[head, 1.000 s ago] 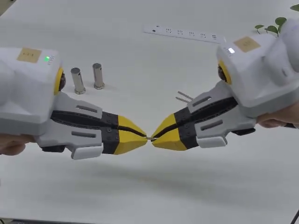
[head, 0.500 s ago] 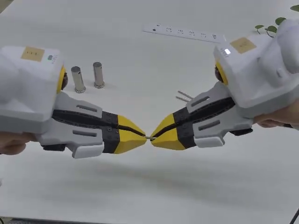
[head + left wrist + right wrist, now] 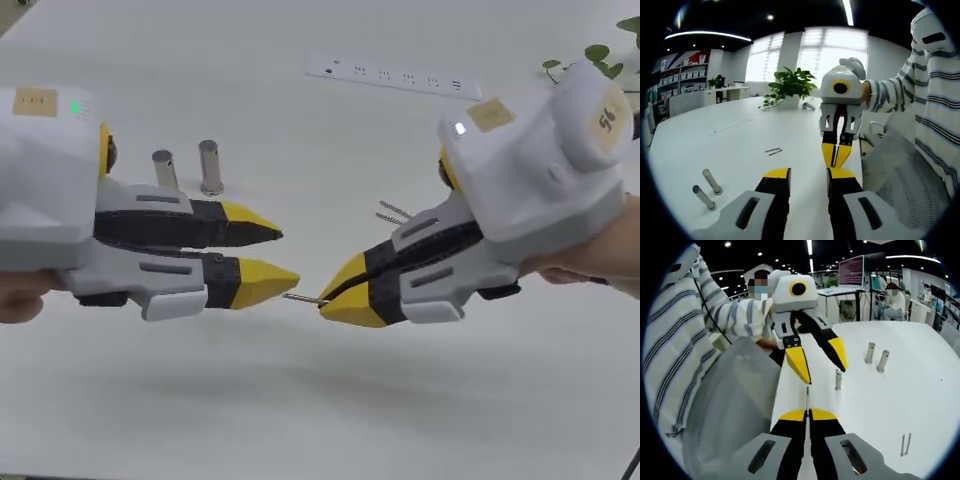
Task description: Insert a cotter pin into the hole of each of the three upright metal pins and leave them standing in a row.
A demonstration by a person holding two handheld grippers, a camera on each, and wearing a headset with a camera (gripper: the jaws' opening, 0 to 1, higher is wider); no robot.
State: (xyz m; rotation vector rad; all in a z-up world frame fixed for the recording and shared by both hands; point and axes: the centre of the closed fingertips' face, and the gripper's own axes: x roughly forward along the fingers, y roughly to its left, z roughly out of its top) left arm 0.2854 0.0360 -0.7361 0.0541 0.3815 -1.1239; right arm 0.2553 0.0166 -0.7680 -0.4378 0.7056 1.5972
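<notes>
My right gripper (image 3: 324, 301) is shut on a thin cotter pin (image 3: 302, 298) that sticks out of its yellow tips toward the left gripper. In the right gripper view the cotter pin (image 3: 807, 397) runs straight up from the closed jaws. My left gripper (image 3: 288, 257) is open and holds nothing; its lower fingertip is just beside the pin's free end. Two upright metal pins (image 3: 165, 170) (image 3: 208, 165) stand side by side behind the left gripper. A third metal pin (image 3: 838, 379) stands upright on the table under the open left gripper (image 3: 826, 375).
Loose cotter pins (image 3: 392, 212) lie on the white table behind the right gripper. A white power strip (image 3: 398, 75) lies at the far side, and a potted plant (image 3: 600, 55) is at the far right. A person in a striped sleeve (image 3: 930, 100) holds the grippers.
The left gripper was shut tip to tip with the right one on the cotter pin; it has now opened and pulled back left. The right gripper still grips the pin.
</notes>
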